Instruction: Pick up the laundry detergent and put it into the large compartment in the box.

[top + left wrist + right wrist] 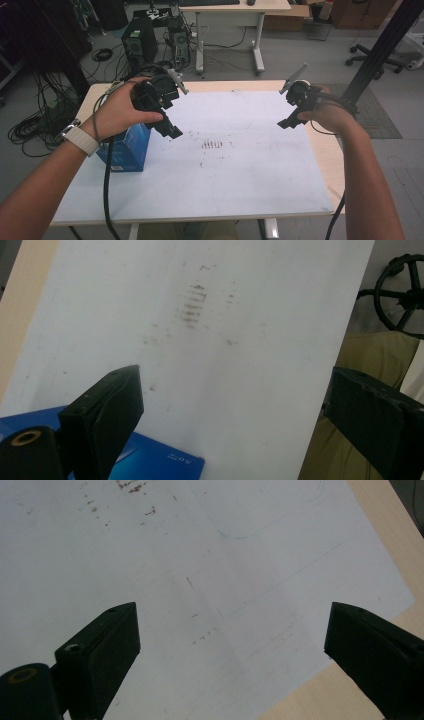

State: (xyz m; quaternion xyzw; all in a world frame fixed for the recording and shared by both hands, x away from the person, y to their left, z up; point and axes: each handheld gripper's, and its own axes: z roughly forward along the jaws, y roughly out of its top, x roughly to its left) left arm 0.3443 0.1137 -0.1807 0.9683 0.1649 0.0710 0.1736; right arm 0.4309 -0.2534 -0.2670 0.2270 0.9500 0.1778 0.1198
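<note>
A blue box (127,147) stands on the white sheet (225,165) at the table's left side, partly hidden behind the person's left hand. My left gripper (167,127) hovers just right of and above it, open, with nothing between its jaws; in the left gripper view the box (150,460) lies below the left jaw. My right gripper (290,120) is held above the sheet's right part, open and empty. The right gripper view looks down on bare sheet (210,580) between its wide-apart jaws (232,635).
Dark smudges (212,145) mark the sheet's middle. The wooden table edge (330,155) runs along the right. Beyond the table are a computer tower (140,42), floor cables, a desk and an office chair base (375,60).
</note>
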